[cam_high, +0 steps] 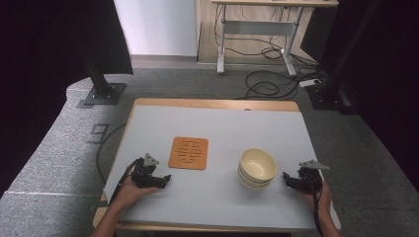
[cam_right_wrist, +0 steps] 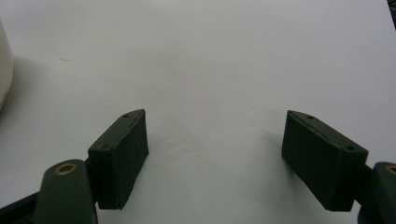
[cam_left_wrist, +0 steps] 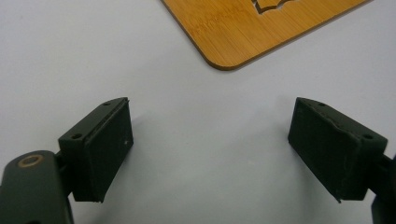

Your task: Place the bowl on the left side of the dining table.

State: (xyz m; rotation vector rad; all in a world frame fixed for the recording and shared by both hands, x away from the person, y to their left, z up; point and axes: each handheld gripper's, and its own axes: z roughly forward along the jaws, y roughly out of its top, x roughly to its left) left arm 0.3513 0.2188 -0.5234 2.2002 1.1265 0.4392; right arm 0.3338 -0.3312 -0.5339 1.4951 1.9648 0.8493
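Nothing is started yet, I judge: my left gripper (cam_high: 164, 179) and right gripper (cam_high: 287, 177) rest wide open and empty on the table (cam_high: 217, 126), the stacked cream bowls (cam_high: 257, 168) just left of my right gripper, the orange trivet (cam_high: 188, 153) farther left.

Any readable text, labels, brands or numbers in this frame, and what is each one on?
"9": a large figure on the grey floor covering left of the table, read from the high view.
Cut-out pattern in the orange bamboo mat: possibly characters, too small to read; the left gripper view shows just an edge of one cut-out.
Stacked cream bowls: no marking seen.
Left hand-held gripper and right hand-held gripper: no label seen.
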